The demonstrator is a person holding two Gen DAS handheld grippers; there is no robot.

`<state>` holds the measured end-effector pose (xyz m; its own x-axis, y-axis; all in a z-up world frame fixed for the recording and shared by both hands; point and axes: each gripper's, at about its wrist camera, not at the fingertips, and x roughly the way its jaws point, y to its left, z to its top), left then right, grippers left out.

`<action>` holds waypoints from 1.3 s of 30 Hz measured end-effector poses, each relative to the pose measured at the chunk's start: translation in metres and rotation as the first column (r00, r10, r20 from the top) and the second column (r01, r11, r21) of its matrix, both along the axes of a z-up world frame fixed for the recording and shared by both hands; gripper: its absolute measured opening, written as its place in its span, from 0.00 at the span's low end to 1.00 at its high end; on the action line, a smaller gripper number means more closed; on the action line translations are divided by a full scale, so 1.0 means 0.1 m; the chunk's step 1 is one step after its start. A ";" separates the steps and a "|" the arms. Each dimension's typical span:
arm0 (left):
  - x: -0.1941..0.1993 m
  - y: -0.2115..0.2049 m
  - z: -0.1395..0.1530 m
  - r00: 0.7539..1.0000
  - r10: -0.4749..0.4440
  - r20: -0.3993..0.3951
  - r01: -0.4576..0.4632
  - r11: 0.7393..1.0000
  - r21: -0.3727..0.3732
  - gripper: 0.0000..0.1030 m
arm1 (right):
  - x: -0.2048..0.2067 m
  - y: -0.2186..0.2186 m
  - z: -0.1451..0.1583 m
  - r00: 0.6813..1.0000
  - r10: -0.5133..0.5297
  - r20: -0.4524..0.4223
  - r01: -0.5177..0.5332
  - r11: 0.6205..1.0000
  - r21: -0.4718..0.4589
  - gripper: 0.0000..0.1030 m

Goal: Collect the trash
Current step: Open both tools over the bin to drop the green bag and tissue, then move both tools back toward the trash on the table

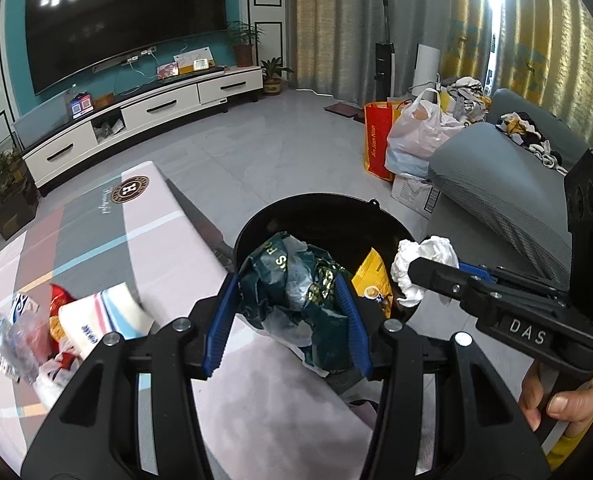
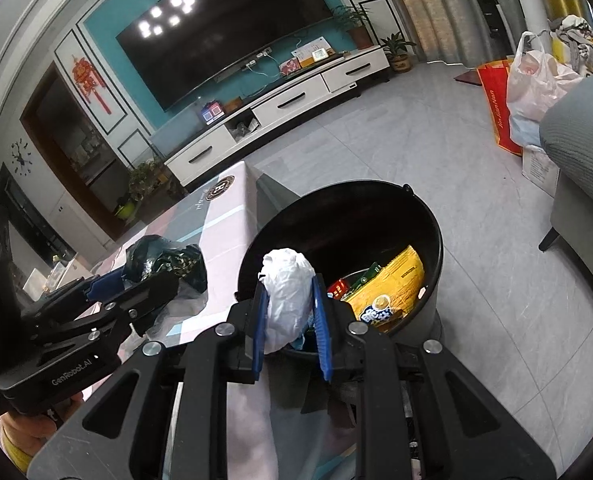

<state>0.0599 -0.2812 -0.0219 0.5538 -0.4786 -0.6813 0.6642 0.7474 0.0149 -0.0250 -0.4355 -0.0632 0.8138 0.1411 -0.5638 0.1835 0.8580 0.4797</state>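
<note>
My left gripper (image 1: 286, 284) is shut on a crumpled dark green wrapper (image 1: 296, 304), which hangs over the near rim of a black bin (image 1: 316, 200). From the right wrist view the same gripper (image 2: 164, 280) and wrapper (image 2: 168, 258) sit above the table edge, left of the bin (image 2: 436, 240). My right gripper (image 2: 288, 284) is shut on a white crumpled tissue (image 2: 286, 300) over the bin's near rim; the left wrist view shows that tissue (image 1: 424, 264) too. A yellow packet (image 2: 392, 284) lies inside the bin.
A table with a pink and grey cloth (image 1: 156, 240) stands left of the bin, bearing a tissue pack (image 1: 108, 312), a red wrapper (image 1: 60, 300) and clear plastic (image 1: 16, 332). A grey sofa (image 1: 496, 184) lies to the right, with bags (image 1: 416, 128) on the floor behind.
</note>
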 end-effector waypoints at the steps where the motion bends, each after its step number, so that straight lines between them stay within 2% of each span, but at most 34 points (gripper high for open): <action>1: 0.02 -0.05 -0.02 1.000 -0.003 0.001 0.003 1.000 0.004 0.49 | 0.01 -0.02 -0.01 1.000 -0.002 -0.002 0.002 1.000 0.000 0.21; 17: 0.23 -0.41 -0.29 0.999 -0.053 -0.007 0.053 0.997 0.059 0.50 | 0.29 -0.18 -0.25 0.997 -0.039 -0.064 0.040 0.999 0.010 0.24; 23: 0.30 -0.51 -0.34 0.998 -0.059 -0.005 0.059 0.995 0.075 0.53 | 0.38 -0.23 -0.31 0.995 -0.057 -0.077 0.059 0.998 0.013 0.24; 26: 0.33 -0.53 -0.34 0.999 -0.053 -0.003 0.053 0.996 0.075 0.59 | 0.41 -0.26 -0.31 0.995 -0.063 -0.081 0.064 0.998 0.012 0.28; 28: 0.35 -0.52 -0.35 0.999 -0.050 -0.007 0.050 0.996 0.072 0.66 | 0.42 -0.29 -0.31 0.993 -0.079 -0.083 0.081 0.997 0.015 0.38; 33: 0.39 -0.46 -0.32 1.000 -0.030 0.000 0.030 0.998 0.059 0.75 | 0.40 -0.34 -0.34 0.991 -0.101 -0.082 0.105 0.993 0.051 0.52; 36: 0.40 -0.40 -0.30 1.000 -0.018 -0.005 0.019 0.999 0.047 0.78 | 0.35 -0.35 -0.33 0.991 -0.108 -0.079 0.114 0.992 0.062 0.53; 39: 0.36 -0.27 -0.27 1.000 -0.001 -0.011 0.001 1.000 0.031 0.86 | 0.30 -0.34 -0.29 0.991 -0.111 -0.075 0.116 0.991 0.068 0.53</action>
<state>0.0958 -0.3087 -0.0484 0.5461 -0.4575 -0.7017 0.6650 0.7462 0.0310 0.0049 -0.4700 -0.0926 0.7850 0.0926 -0.6125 0.3133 0.7937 0.5215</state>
